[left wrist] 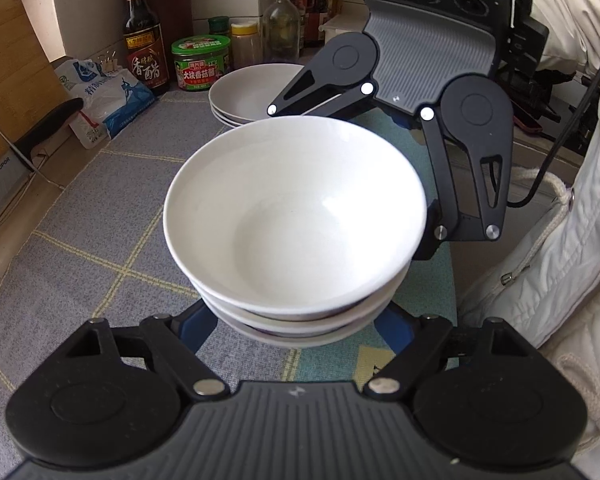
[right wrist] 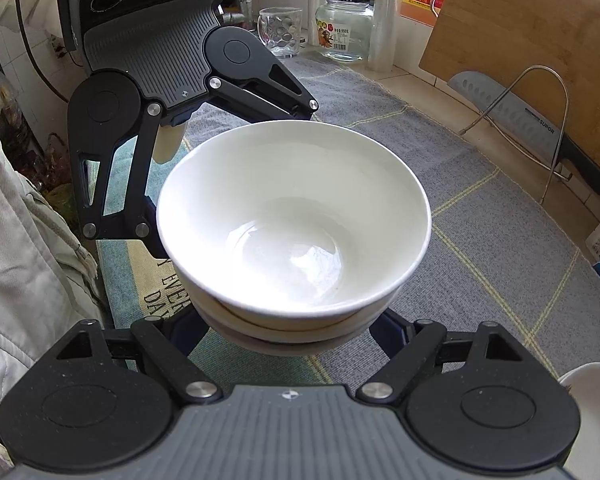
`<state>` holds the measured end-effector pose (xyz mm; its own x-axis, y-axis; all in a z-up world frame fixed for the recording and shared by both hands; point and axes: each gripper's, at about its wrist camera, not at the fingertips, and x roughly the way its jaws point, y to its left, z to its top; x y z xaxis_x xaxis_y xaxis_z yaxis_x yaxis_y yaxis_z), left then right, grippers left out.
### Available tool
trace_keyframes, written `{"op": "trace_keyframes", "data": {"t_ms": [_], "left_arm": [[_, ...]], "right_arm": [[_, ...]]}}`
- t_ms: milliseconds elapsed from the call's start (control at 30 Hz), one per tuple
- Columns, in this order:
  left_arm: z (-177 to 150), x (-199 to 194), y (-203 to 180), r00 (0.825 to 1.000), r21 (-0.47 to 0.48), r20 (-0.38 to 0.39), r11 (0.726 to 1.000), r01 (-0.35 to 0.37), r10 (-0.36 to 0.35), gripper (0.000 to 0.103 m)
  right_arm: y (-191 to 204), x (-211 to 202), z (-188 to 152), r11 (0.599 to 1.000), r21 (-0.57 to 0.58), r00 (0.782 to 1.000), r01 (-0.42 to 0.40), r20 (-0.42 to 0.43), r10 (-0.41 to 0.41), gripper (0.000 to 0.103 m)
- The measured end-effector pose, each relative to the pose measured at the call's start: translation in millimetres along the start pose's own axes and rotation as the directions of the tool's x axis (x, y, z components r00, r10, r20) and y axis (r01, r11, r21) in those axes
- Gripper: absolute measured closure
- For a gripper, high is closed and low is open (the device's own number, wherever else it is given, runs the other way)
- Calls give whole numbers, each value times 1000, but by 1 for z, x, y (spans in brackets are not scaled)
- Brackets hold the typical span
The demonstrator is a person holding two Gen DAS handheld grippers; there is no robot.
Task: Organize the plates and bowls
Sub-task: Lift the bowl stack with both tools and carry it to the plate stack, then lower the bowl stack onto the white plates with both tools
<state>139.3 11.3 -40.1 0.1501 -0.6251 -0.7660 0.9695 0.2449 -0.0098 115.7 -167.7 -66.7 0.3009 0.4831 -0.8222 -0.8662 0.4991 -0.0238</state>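
Observation:
A stack of three white bowls [left wrist: 296, 216] hangs just above the checked cloth [left wrist: 100, 248]. My left gripper [left wrist: 296, 332] clasps the lower bowls from the near side, a blue finger [left wrist: 198, 328] pressed on each flank. My right gripper [right wrist: 292, 336] holds the same stack [right wrist: 292, 216] from the opposite side, its blue fingers [right wrist: 388, 330] against the lower bowls. Each view shows the other gripper's arms reaching round the far rim, fingertips hidden behind the bowls. A pile of pale plates [left wrist: 252, 92] sits on the cloth beyond the stack.
Vinegar bottle [left wrist: 144, 36], green-lidded jar [left wrist: 200, 62] and salt bag [left wrist: 108, 96] line the back. A cleaver on a wire rack [right wrist: 532, 120], cutting board [right wrist: 532, 40], glass mug [right wrist: 280, 32] and jar [right wrist: 344, 28] stand opposite. A person's white jacket [left wrist: 560, 240] is close. A white dish rim [right wrist: 588, 400] is nearby.

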Motion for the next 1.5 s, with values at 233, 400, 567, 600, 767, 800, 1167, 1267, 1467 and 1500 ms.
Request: {"op": "trace_keyframes", "data": {"t_ms": [233, 400, 567, 600, 767, 800, 1167, 1267, 1467, 1500], "left_arm": [[41, 17, -3, 999, -18, 31, 999, -38, 39, 18], [77, 38, -7, 997, -3, 53, 998, -62, 62, 18], [112, 62, -7, 995, 30, 69, 997, -69, 67, 18], [118, 67, -6, 995, 36, 70, 997, -67, 65, 18], [148, 97, -1, 996, 66, 74, 997, -48, 43, 19], [152, 103, 0, 997, 67, 73, 997, -41, 37, 19], [179, 146, 17, 999, 75, 52, 997, 6, -10, 19], [181, 151, 19, 999, 71, 42, 997, 8, -11, 19], [185, 157, 22, 1000, 72, 27, 997, 2, -4, 19], [185, 158, 22, 1000, 73, 26, 997, -1, -1, 19]], "right_arm": [[-32, -34, -19, 999, -43, 1000, -2, -4, 2, 14], [-59, -62, -37, 997, -66, 1000, 27, -2, -27, 14], [-85, -86, -54, 995, -71, 998, 70, 0, -70, 14], [-90, -90, -58, 995, -66, 997, 77, 1, -77, 14], [-119, -103, -79, 993, -45, 993, 113, -13, -114, 14], [-124, -105, -83, 992, -40, 993, 119, -16, -119, 14], [-158, -111, -113, 991, 12, 990, 130, -51, -129, 14], [-162, -111, -117, 992, 20, 991, 123, -52, -122, 14], [-165, -108, -121, 993, 30, 992, 116, -49, -115, 14], [-165, -108, -122, 993, 30, 992, 118, -49, -117, 14]]}}
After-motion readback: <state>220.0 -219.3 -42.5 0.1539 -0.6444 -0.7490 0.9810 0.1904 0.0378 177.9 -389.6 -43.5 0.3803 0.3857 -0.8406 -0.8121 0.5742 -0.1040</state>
